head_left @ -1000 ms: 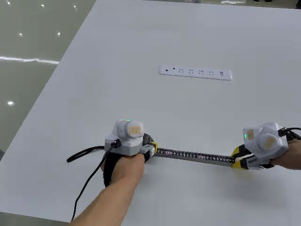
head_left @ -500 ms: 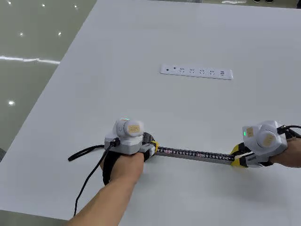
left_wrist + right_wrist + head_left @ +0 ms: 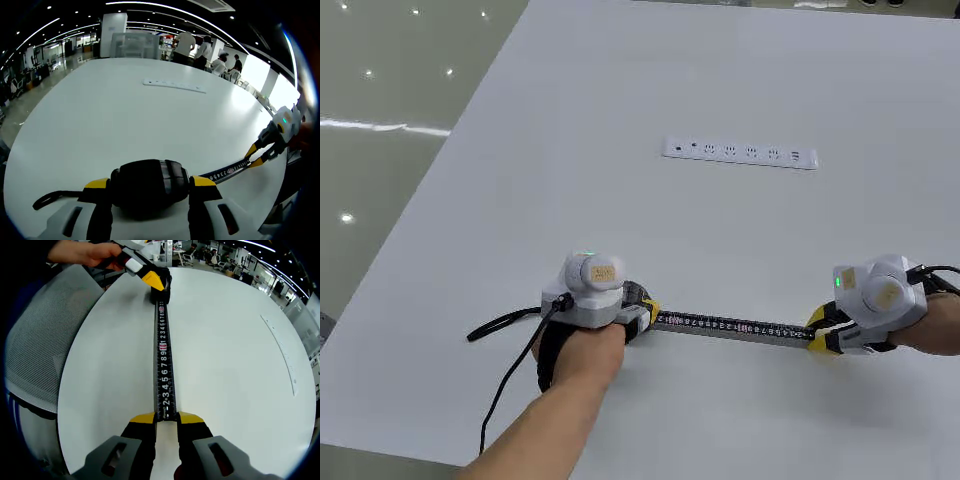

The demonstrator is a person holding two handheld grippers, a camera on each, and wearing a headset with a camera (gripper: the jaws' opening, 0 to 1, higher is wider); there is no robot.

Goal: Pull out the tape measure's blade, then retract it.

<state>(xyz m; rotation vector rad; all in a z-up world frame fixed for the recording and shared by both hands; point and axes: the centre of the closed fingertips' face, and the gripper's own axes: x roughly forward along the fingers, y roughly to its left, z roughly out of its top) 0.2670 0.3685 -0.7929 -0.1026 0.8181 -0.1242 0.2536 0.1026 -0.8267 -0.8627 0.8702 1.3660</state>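
The black tape measure case sits between the yellow-tipped fingers of my left gripper, which is shut on it; in the head view the case lies near the table's front edge. Its black blade runs rightward along the table to my right gripper. In the right gripper view the blade stretches away from the jaws, and my right gripper is shut on the blade's end, with the numbers running up past 10 toward the case.
A white power strip lies further back on the white table. A black strap and cable trail left of the left gripper. Several people stand beyond the table's far end.
The right gripper has edged slightly left toward the case, so a little less blade shows. The left gripper has held still.
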